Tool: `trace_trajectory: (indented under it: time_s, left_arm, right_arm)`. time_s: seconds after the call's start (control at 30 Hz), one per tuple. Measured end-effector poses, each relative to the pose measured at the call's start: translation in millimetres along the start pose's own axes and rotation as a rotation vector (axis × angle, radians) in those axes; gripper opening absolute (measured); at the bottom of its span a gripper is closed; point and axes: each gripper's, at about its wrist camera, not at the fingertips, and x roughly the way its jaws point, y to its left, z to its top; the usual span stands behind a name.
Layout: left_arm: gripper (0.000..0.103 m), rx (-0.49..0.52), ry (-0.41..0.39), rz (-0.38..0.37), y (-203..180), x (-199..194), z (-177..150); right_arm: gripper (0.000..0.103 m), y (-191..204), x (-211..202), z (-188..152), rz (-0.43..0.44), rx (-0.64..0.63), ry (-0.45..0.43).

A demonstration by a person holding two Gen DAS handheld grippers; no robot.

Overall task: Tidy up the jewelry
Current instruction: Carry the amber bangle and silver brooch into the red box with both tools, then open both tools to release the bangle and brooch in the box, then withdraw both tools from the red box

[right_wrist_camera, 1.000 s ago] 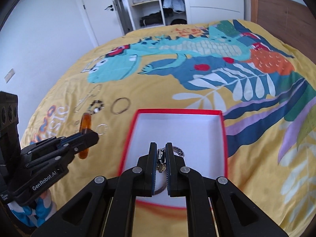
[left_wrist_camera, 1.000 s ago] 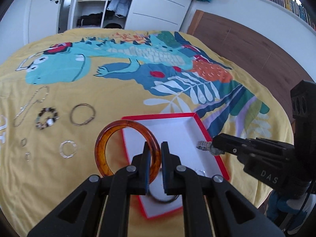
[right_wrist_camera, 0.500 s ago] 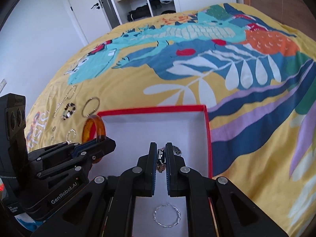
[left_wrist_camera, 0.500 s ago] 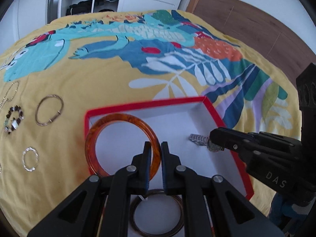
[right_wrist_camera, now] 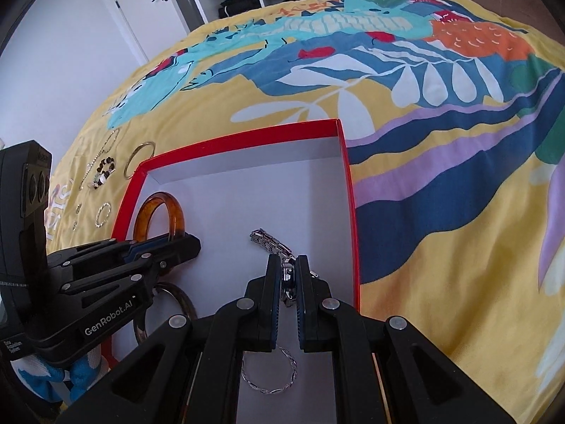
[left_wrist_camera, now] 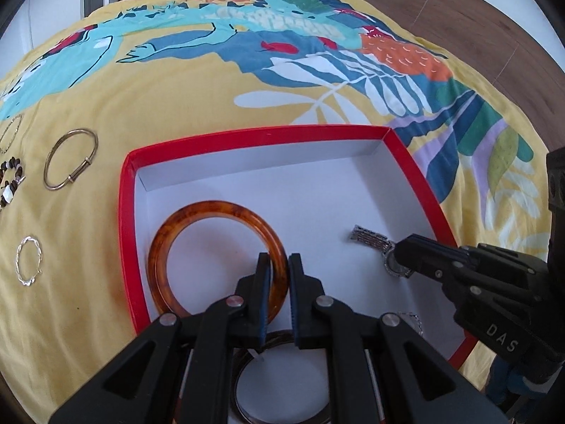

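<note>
On the bed (left_wrist_camera: 176,106), a red box (left_wrist_camera: 127,212) lies under both grippers. The left gripper (left_wrist_camera: 279,265) clamps a bangle (left_wrist_camera: 212,212), the right gripper (right_wrist_camera: 286,268) a watch (right_wrist_camera: 272,242), low for release.

Box on the bed, loose bits off to its left

Box (left_wrist_camera: 129,212) sits on the bedspread (left_wrist_camera: 176,106); bangle (left_wrist_camera: 197,219) inside left, watch (left_wrist_camera: 370,238) inside right, more bracelets (left_wrist_camera: 70,162) left outside.

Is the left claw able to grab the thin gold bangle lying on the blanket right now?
Probably not yet. The left claw is shut on the amber bangle, inside the red box. The gold bangle lies outside on the blanket with nothing covering it, so the way looks free once the claw lets go.
</note>
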Motion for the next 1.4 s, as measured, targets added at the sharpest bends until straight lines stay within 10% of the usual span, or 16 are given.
trace_trajectory:
  time_s: [0.7, 1.4]
  left_arm:
    - [0.03, -0.055, -0.015, -0.031, 0.4, -23.9, 2.6]
    - [0.03, -0.027, -0.28, 0.047, 0.2, -216.9, -53.8]
  right_arm:
    - [0.022, 0.8, -42.4, -11.1, -0.03, 0.018, -0.019]
    - [0.038, 70.8, -160.6, -65.2, -0.052, 0.037, -0.13]
